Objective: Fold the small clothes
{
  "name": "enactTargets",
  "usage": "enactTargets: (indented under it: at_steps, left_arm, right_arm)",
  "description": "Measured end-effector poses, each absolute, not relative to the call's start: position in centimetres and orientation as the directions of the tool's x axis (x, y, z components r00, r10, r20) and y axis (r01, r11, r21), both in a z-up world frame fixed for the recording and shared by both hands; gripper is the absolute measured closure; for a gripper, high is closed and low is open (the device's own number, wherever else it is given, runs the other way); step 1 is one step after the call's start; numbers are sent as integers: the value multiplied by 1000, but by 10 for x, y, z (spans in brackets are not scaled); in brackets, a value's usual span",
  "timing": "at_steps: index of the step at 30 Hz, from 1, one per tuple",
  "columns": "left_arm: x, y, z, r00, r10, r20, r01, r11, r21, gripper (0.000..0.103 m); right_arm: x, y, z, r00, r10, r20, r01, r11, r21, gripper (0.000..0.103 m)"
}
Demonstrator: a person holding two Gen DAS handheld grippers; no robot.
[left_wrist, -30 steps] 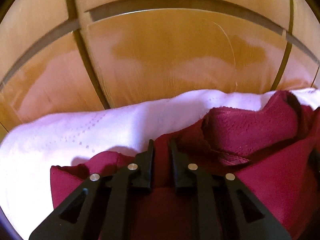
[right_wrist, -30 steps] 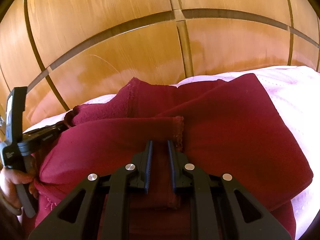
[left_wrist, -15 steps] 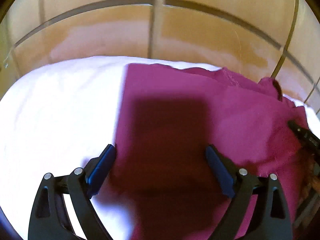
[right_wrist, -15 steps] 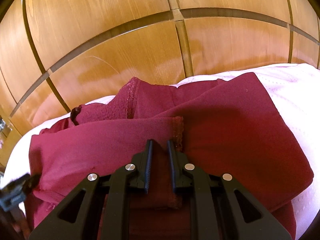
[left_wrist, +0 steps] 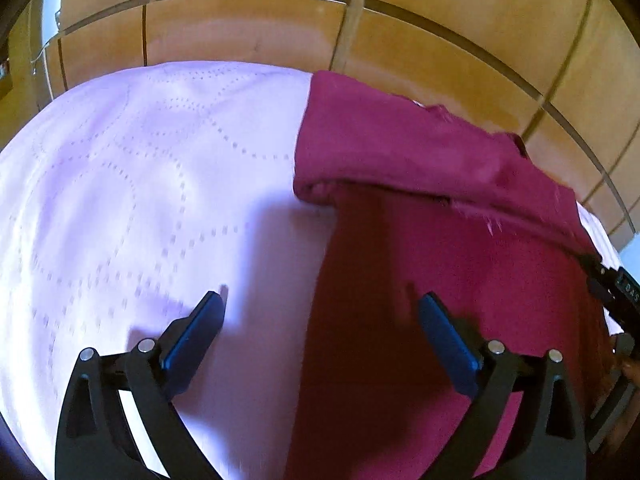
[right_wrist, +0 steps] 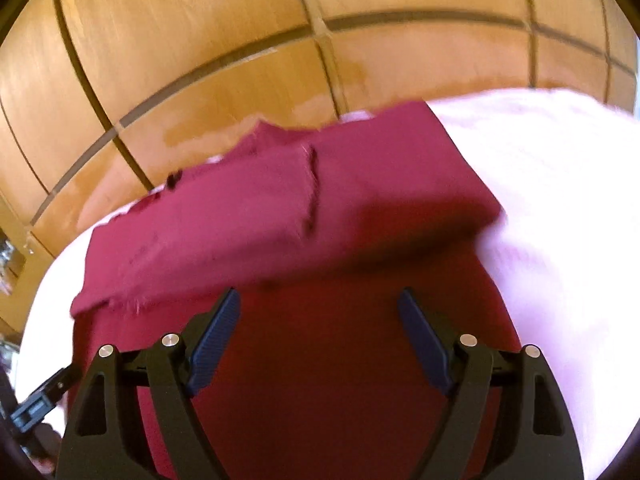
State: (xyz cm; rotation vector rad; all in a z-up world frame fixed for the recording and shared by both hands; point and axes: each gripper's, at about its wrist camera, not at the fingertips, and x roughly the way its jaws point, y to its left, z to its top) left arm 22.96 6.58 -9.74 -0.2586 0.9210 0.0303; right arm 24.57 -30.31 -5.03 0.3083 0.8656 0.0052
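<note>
Left tool (left_wrist: 320,312): jaws apart, empty, straddling my garment's left edge.
Right tool (right_wrist: 320,312): spread wide, empty, over its middle.
Garment (left_wrist: 460,272): maroon, on the bed (left_wrist: 140,180), folded band lying crosswise ahead.

White quilted bedspread (left_wrist: 140,184) (dotted stitching) carries folded maroon garment (left_wrist: 440,264).

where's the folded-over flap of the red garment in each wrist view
Left wrist: the folded-over flap runs from upper centre down to the right edge, beyond the open left gripper.
Right wrist: the flap crosses the middle, just beyond the open right gripper.
Shared landmark: the flap's frayed hem, plus the wooden panelling behind.
</note>
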Motion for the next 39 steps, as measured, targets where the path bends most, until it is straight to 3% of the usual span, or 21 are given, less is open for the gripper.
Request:
enactTargets:
  at_steps: [5, 13, 14, 19, 26, 30, 39]
  left_arm:
    - [192, 60, -95, 609, -104, -786, -100, 973, -206, 2]
    - [142, 69, -94, 613, -195, -766, 8, 971, -240, 2]
    - [138, 69, -94, 616, -203, -761, 24, 970, -240, 2]
    - [114, 78, -92, 616, -266, -742, 82, 958, -275, 2]
    - [98, 89, -87, 544, -455, -705, 135, 877, -462, 4]
    - [84, 92, -92, 475, -632, -612, 206, 756, -621, 4]
    - [66, 95, -94, 385, -691, -612, 245, 716, -654, 11]
  right_arm:
    - [194, -330, -54, 642, 204, -739, 138, 918, 373, 20]
    - [117, -367, -42, 694, 306, -651, 81, 866, 493, 20]
    - [107, -373, -39, 705, 304, -641, 82, 862, 499, 22]
    - [79, -401, -37, 696, 327, -640, 92, 843, 531, 48]
    - [41, -412, -52, 639, 431, -637, 51, 802, 595, 54]
    - [24, -412, -60, 611, 479, -630, 47, 773, 633, 60]
    - [1, -423, -65, 603, 542, -585, 74, 692, 718, 60]
